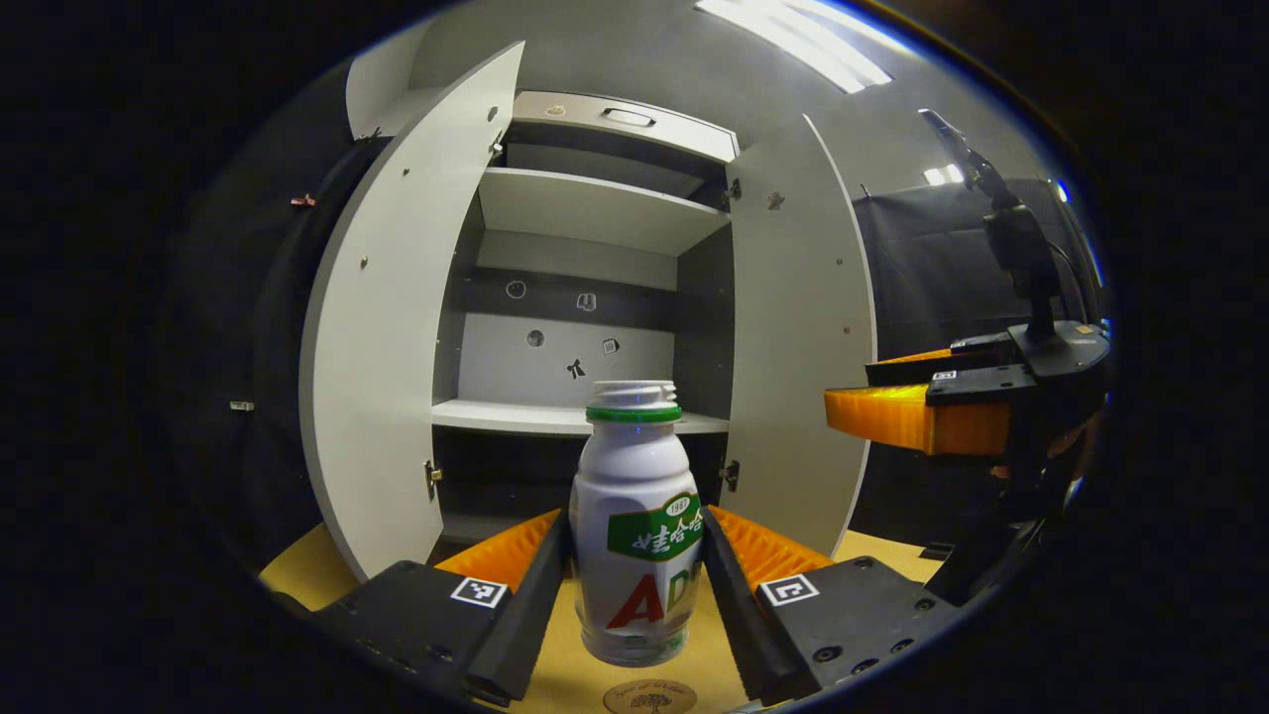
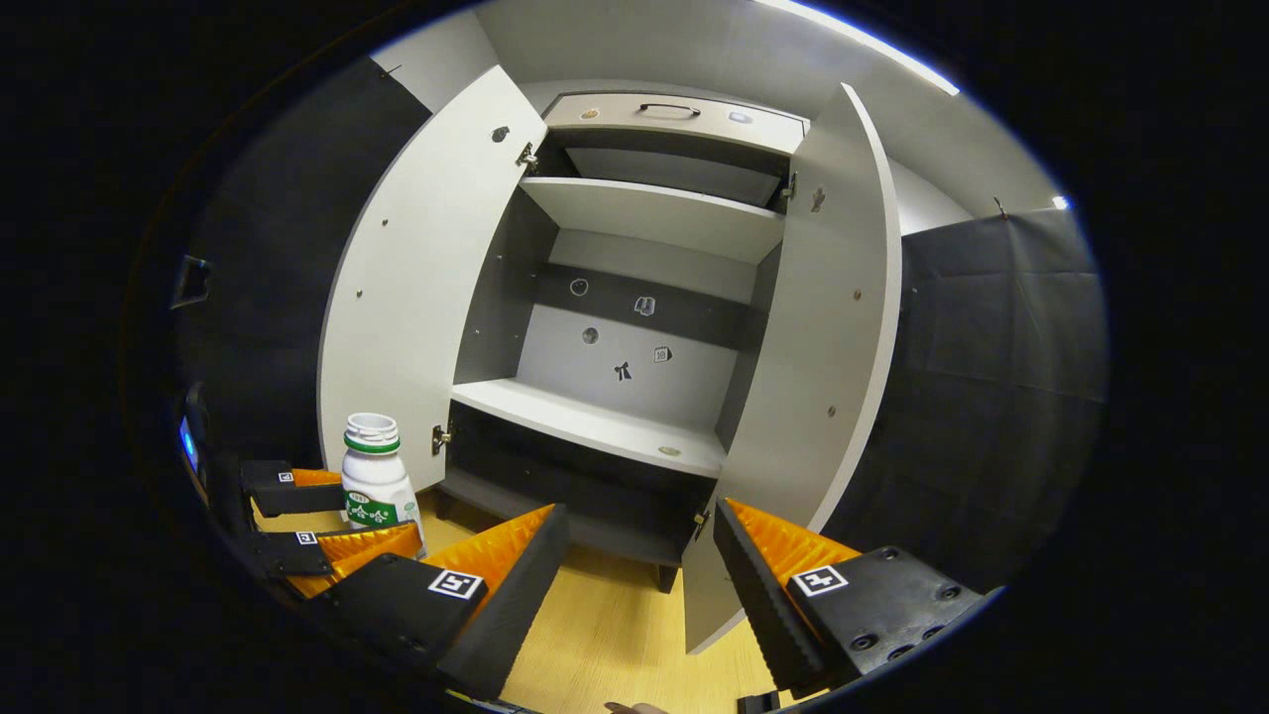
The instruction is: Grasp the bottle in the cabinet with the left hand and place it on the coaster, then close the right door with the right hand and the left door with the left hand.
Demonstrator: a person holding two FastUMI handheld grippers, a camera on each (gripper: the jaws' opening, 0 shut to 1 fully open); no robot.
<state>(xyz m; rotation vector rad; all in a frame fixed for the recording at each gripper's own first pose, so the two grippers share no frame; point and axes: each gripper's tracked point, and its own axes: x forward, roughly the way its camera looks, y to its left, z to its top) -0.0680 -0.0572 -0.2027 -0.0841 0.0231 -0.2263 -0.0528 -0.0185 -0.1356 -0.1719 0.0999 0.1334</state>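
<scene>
A: Holding the bottle (image 1: pixel 636 516) upright between both fingers, the left claw (image 1: pixel 634 595) carries it just above the worktop (image 1: pixel 297 575), out in front of the cabinet (image 1: pixel 585 297). Both fingers press on its sides, low on the body, so it stays level.

B: And the coaster (image 1: pixel 649 697)?

A: A small round disc, right under the bottle at the bottom edge of the left gripper view. I judge the bottle hangs over it, not yet set down, though I cannot tell for sure whether base and disc touch.

B: Texture check?

A: Smooth white plastic bottle, waisted at the base, with a green neck ring, a threaded open mouth and no cap. The finger pads are ridged, good for gripping a slick wall. The worktop is pale wood grain, the cabinet matt grey board.

B: The doors?

A: The left door (image 2: pixel 416 278) and the right door (image 2: pixel 823 337) both stand wide open, 2 flat panels on small metal hinges. The right claw (image 2: pixel 639 595) waits with its fingers spread, holding nothing, near the right door's lower edge, sensibly placed for the push to come.
</scene>
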